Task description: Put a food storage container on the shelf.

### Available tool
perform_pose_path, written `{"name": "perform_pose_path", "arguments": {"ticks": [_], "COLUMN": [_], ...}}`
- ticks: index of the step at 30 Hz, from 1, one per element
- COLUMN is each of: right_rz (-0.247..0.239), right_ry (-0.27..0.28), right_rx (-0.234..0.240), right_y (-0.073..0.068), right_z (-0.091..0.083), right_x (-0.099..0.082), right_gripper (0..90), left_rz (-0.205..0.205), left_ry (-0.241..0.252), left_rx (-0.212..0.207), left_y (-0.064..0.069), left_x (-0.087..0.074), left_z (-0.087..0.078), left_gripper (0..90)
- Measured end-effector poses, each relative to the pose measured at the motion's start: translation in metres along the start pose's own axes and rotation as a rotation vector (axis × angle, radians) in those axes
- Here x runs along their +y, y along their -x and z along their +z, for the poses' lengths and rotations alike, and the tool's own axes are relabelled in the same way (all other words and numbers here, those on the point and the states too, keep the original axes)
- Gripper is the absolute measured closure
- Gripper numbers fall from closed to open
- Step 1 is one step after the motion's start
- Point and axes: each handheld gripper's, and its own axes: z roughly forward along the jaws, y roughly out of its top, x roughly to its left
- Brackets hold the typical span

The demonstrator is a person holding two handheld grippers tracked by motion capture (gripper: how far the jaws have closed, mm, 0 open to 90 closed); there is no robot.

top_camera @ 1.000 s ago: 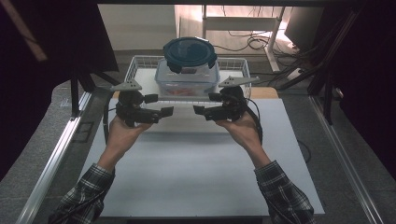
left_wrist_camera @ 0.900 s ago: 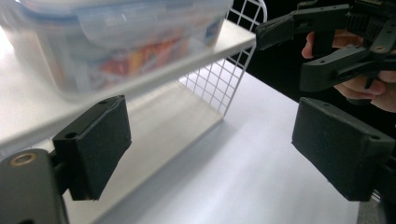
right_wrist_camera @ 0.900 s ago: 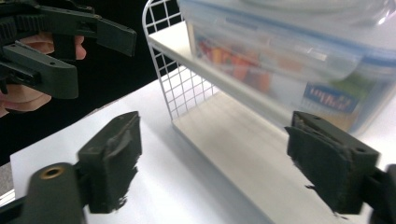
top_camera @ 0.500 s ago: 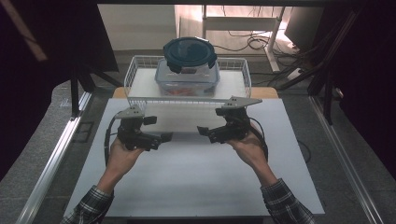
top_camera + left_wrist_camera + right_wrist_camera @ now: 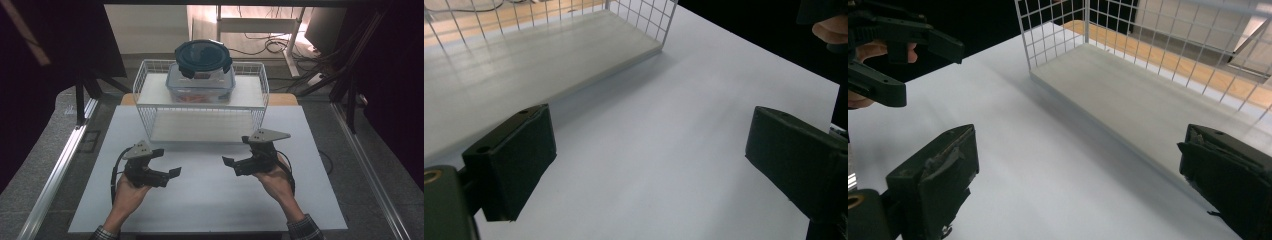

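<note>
Both hands have drawn back from the wire rack (image 5: 200,107); left tool (image 5: 172,172) and right tool (image 5: 231,162) released, empty.

From my right gripper's view the wire rack (image 5: 1128,45) is cut off at the top and right edges, and the red contents of the clear container (image 5: 201,86) are too small to identify.

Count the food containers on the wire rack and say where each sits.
2. A clear rectangular container rests on the top shelf of the white wire rack; a round dark-lidded container is stacked on it. None shows on the lower shelf.
</note>
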Motion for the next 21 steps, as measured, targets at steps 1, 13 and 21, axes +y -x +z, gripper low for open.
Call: {"name": "perform_pose_path", "arguments": {"ticks": [1, 13, 21], "right_rz": [-0.003, -0.02, -0.019], "right_ry": [-0.007, -0.025, -0.105], "right_rx": [-0.001, -0.041, -0.065], "right_y": [0.0, -0.011, -0.016], "right_z": [-0.001, -0.01, -0.005], "right_x": [-0.003, -0.051, -0.086], "right_gripper": [2.2, 2.1, 1.8], "left_rz": [-0.002, 0.058, 0.04], "left_ry": [-0.006, -0.087, -0.2], "left_rx": [0.001, 0.102, 0.127], "left_y": [0.001, 0.012, 0.006], "left_x": [-0.004, -0.053, -0.084], "left_z": [0.0, -0.007, -0.002], "left_gripper": [5.6, 4.8, 4.4]}}
